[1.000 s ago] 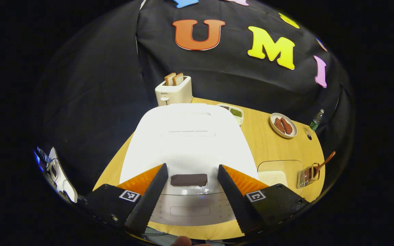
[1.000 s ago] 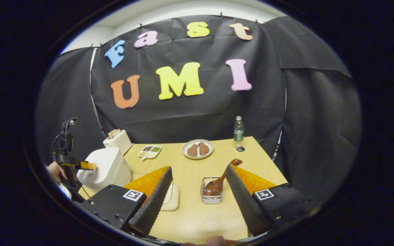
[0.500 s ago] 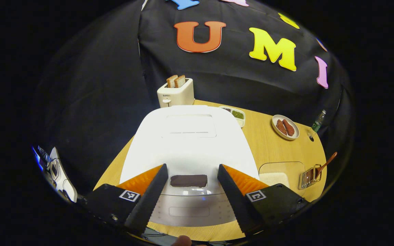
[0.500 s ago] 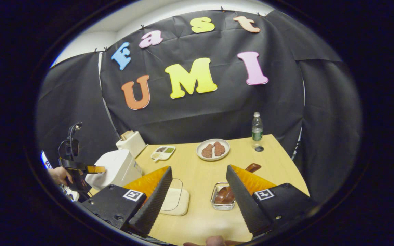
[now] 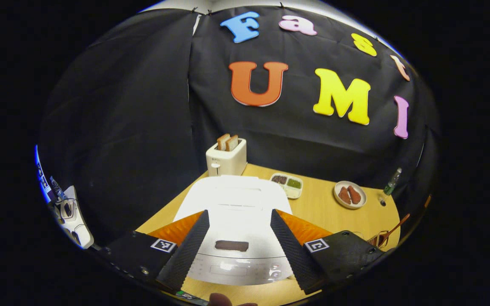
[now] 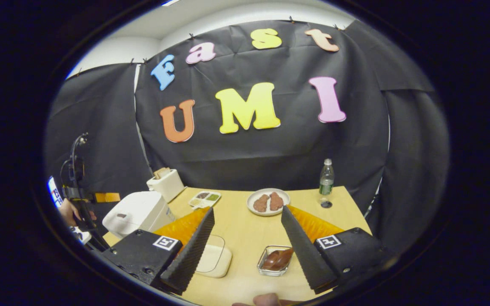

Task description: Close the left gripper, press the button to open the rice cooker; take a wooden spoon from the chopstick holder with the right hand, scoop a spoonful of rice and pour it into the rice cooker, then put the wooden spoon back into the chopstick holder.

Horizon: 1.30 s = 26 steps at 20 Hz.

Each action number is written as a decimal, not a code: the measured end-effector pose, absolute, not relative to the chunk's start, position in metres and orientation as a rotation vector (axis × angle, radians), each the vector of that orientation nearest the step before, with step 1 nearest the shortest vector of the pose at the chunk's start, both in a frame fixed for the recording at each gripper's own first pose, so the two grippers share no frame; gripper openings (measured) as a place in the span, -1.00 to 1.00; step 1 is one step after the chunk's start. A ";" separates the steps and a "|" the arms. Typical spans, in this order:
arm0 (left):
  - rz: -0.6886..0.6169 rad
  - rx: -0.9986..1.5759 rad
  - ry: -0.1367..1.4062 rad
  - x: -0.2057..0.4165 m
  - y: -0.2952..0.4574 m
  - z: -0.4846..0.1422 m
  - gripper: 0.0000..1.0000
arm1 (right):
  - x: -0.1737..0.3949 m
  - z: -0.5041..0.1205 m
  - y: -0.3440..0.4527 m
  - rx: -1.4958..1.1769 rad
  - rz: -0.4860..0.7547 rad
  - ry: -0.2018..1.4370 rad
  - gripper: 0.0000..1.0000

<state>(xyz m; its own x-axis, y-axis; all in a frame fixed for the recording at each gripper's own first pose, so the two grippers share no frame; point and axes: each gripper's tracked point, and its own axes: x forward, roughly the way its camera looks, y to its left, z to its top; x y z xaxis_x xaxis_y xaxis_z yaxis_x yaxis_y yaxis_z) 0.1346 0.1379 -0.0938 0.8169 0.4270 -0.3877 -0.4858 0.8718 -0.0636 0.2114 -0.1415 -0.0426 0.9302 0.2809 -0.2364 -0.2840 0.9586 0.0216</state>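
Observation:
In the left gripper view the closed white rice cooker (image 5: 236, 212) sits just ahead, its dark button (image 5: 231, 245) framed between the fingers. My left gripper (image 5: 238, 250) is open and hangs above the cooker's front without touching it. It appears far left in the right gripper view as the left gripper (image 6: 100, 197), held by a hand (image 6: 68, 212) beside the rice cooker (image 6: 136, 212). My right gripper (image 6: 245, 250) is open and empty over the table. The wire chopstick holder (image 6: 275, 260) with the wooden spoon (image 6: 280, 257) stands by its right finger. A rice dish (image 6: 215, 259) lies behind its left finger.
A toaster (image 5: 226, 159) with bread stands behind the cooker. A compartment tray (image 6: 204, 198), a plate of meat (image 6: 268, 202) and a water bottle (image 6: 326, 178) line the table's far side. The chopstick holder (image 5: 379, 240) and spoon handle (image 5: 398, 225) sit at the table's right edge.
The left gripper has drawn back and tilted up, so the cooker looks smaller and lower. The right gripper has shifted, bringing the chopstick holder nearer its right finger. Both stay open.

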 end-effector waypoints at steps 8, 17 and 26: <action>0.346 -0.136 0.089 0.053 0.104 0.016 0.87 | 0.133 0.034 -0.054 -0.055 0.258 0.065 0.99; 0.222 -0.087 -0.030 -0.059 0.079 0.051 0.86 | 0.012 0.064 0.035 -0.068 0.235 -0.017 1.00; 0.200 -0.118 -0.074 -0.121 0.084 0.056 0.89 | -0.060 0.059 0.081 -0.091 0.250 -0.058 1.00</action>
<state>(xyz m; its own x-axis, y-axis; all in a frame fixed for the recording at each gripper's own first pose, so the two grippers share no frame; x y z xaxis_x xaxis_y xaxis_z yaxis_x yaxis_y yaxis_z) -0.1207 0.0839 0.0556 0.9773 0.2026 0.0611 -0.1940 0.9731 -0.1242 -0.0604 0.0809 0.0586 0.9673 0.2493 0.0463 -0.2441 0.9649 -0.0969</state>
